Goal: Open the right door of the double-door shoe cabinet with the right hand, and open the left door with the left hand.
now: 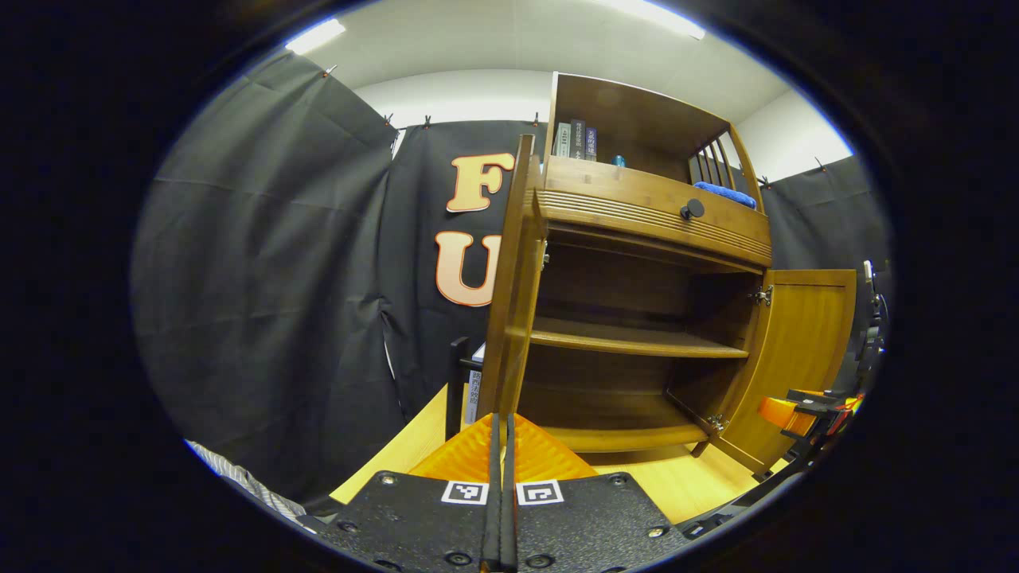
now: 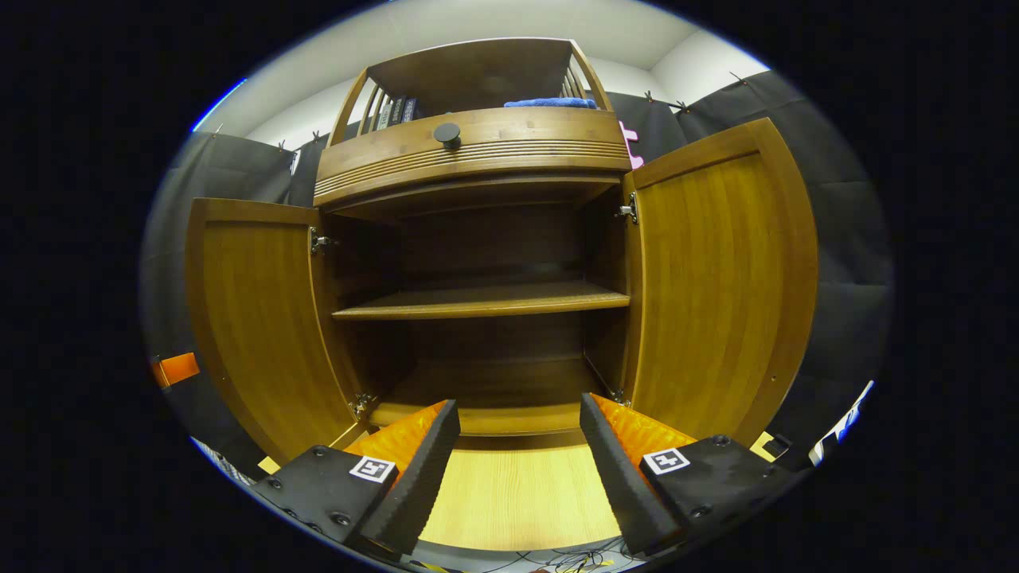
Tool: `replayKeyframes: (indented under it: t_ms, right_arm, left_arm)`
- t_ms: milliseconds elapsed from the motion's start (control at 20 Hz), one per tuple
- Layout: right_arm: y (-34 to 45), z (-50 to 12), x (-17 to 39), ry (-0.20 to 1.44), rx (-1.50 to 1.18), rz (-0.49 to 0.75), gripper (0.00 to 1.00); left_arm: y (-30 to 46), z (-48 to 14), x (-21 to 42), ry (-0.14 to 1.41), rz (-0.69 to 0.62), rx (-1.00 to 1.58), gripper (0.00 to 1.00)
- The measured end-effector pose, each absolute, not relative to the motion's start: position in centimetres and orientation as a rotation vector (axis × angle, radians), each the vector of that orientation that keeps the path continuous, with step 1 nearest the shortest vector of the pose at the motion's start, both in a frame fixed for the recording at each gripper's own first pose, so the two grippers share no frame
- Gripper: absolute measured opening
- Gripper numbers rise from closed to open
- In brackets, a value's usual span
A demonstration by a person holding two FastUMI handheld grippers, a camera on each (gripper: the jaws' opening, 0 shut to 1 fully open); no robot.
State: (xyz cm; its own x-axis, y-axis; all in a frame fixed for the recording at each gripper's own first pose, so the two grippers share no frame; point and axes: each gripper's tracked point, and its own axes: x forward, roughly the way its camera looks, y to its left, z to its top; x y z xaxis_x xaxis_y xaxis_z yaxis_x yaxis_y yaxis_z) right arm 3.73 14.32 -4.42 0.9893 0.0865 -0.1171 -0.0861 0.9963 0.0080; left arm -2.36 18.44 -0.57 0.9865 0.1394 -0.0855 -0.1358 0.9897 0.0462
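Observation:
The wooden shoe cabinet [image 2: 478, 159] stands with both doors swung out. In the right gripper view its left door [image 2: 255, 318] and right door [image 2: 716, 278] flank the bare inner shelf [image 2: 478, 301]. My right gripper [image 2: 519, 406] is open in front of the cabinet's bottom, holding nothing. In the left gripper view I see the left door [image 1: 509, 302] edge-on, directly ahead of my left gripper [image 1: 501, 422]. Its fingers are pressed together with no gap, just below the door's edge. The right door [image 1: 800, 350] hangs open at the far side, and the right gripper [image 1: 804, 406] shows beside it.
A drawer with a round dark knob [image 2: 447, 133] sits above the doors. On top lie a blue cloth [image 2: 549, 103] and some books [image 1: 575, 139]. The cabinet rests on a light wooden floor [image 2: 517, 493]. Black cloth walls close in on both sides.

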Motion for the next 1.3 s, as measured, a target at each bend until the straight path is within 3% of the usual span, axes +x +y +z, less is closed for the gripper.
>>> replayKeyframes:
  t_ms: [300,450,500,550,1000,1300]
  right_arm:
    - [11.1,-4.2,3.5,0.112,0.009,0.046,0.98]
    - [9.2,-3.8,3.2,0.108,0.016,0.025,0.98]
    - [8.5,-3.6,3.1,0.103,0.017,0.017,0.98]
    - [7.9,-3.4,3.0,0.099,0.015,0.009,0.98]
    - [2.6,-1.7,2.0,0.061,-0.016,-0.023,0.98]
    - [-0.3,-0.9,1.3,0.039,-0.018,-0.024,0.98]
  left_arm:
    - [14.9,-2.4,-1.0,0.121,0.087,-0.002,0.01]
    - [12.9,-2.4,-0.3,0.124,0.069,0.011,0.22]
    - [12.1,-2.2,-0.1,0.12,0.06,0.009,0.19]
    - [11.3,-2.2,0.3,0.115,0.054,0.01,0.22]
    - [5.5,-0.8,2.0,0.069,0.037,0.054,0.79]
    - [2.7,-0.4,1.6,0.046,0.056,0.084,0.9]
